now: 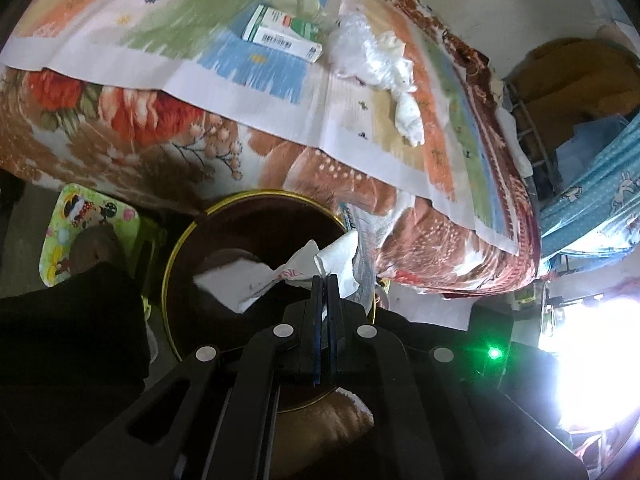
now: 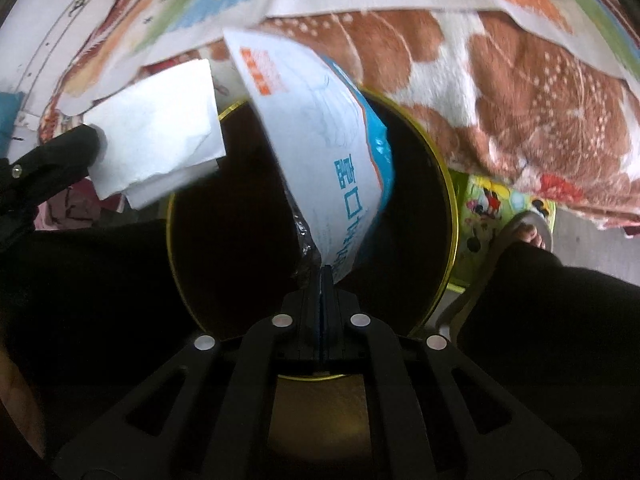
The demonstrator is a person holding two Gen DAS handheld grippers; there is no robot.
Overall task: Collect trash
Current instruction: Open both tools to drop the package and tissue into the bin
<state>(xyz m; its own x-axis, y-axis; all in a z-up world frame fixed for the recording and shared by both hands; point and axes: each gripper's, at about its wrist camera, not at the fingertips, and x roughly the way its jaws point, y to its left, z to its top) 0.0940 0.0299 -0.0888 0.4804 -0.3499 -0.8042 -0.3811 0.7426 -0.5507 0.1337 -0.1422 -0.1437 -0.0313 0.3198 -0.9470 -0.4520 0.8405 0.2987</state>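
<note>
A round dark bin with a gold rim (image 1: 176,248) stands on the floor beside the bed; its rim (image 2: 448,184) also fills the middle of the right wrist view. My left gripper (image 1: 326,278) is shut on a crumpled white paper (image 1: 256,276) held over the bin's mouth. From the right wrist view, that same gripper (image 2: 94,136) comes in from the left with the paper (image 2: 160,128). My right gripper (image 2: 325,270) is shut on the lower edge of a white and blue packet (image 2: 312,128), which hangs above the bin. On the bed lie a green and white box (image 1: 280,32) and crumpled plastic with tissue (image 1: 372,56).
The bed carries a deer-print blanket (image 1: 348,192) under a striped sheet (image 1: 180,20). A green cartoon-printed stool (image 1: 76,224) stands left of the bin. A person's dark trouser legs (image 2: 560,320) flank the bin, with a sandalled foot (image 2: 532,232) beside it. Bright glare (image 1: 592,352) fills the right.
</note>
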